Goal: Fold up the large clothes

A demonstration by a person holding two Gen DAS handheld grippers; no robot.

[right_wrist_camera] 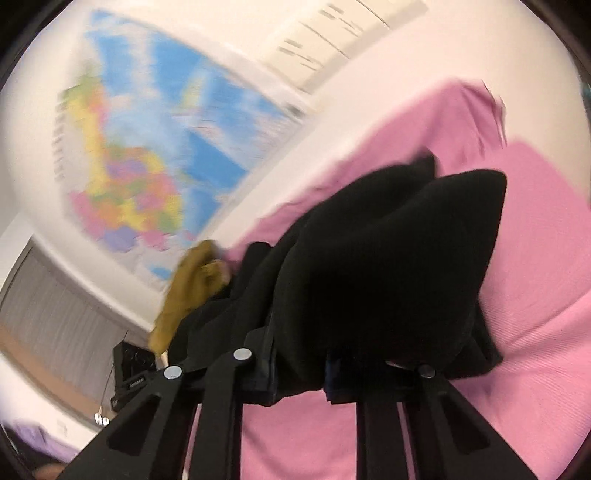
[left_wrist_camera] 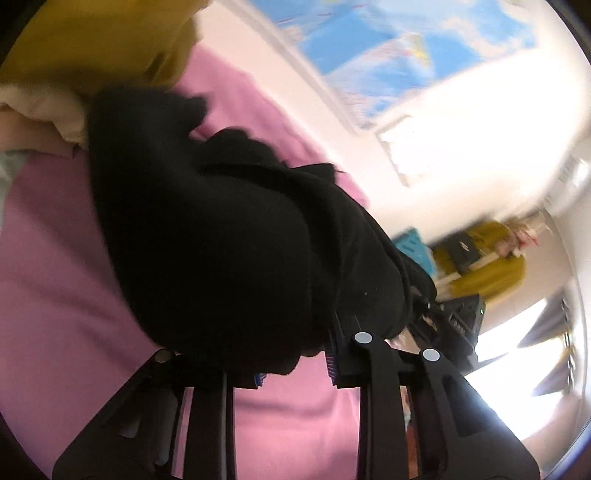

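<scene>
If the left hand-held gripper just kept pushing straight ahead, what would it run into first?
The black garment: it fills the space at and ahead of the left hand-held gripper, bunched over the fingers. Beyond it lies the pink sheet, though blur leaves the depth uncertain.

A blurred world map hung on the pale wall — mostly blue, with bright patches. A pink sheet covered the bed. Grey vertical blinds showed at lower left — daylight glared white in the left wrist view.

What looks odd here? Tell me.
The black garment is bunched into a lump between both hand-held grippers, left and right, not spread flat on the pink sheet. Nothing looks damaged.
</scene>
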